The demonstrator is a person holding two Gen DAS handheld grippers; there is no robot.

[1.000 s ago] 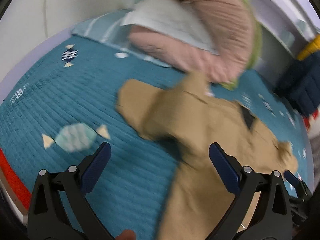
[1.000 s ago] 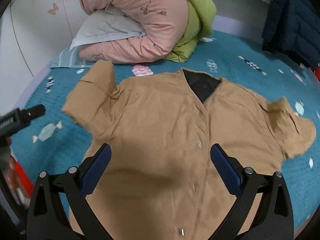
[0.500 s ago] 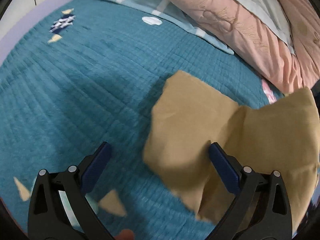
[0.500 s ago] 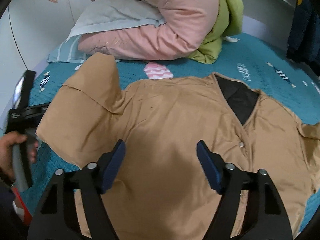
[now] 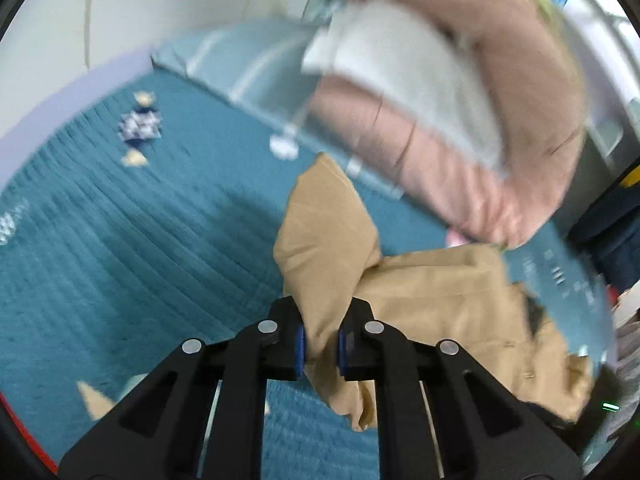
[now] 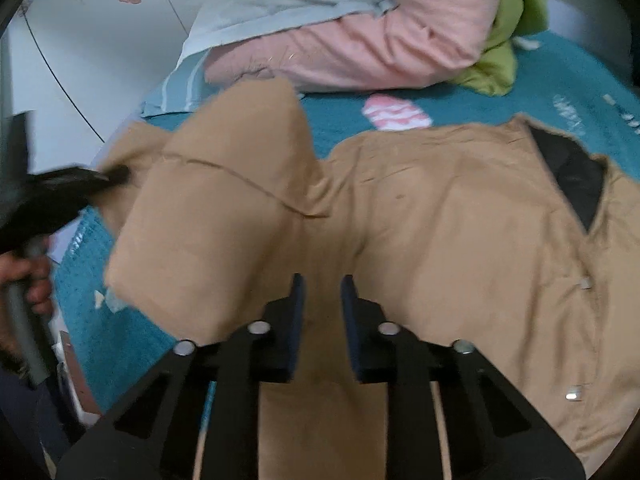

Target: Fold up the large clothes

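Note:
A tan button-front jacket [image 6: 460, 240] with a dark lining at the neck lies spread on the teal bedspread [image 5: 120, 260]. My left gripper [image 5: 322, 346] is shut on the end of the jacket's left sleeve [image 5: 324, 240] and lifts it off the bed; it also shows at the left of the right wrist view [image 6: 116, 176]. My right gripper [image 6: 322, 312] has its jaws close together around the fabric at the jacket's side, below the armpit [image 6: 320, 240].
A rolled pink quilt [image 6: 360, 40] with a grey pillow [image 6: 280, 4] and a green blanket [image 6: 508, 40] lies along the head of the bed. A white wall [image 5: 160, 12] is to the left. Dark blue clothing [image 5: 616, 232] hangs at the right.
Both grippers have gone from wide open to closed. The left one moved onto the sleeve end and took hold of it. The right one came down onto the jacket's side.

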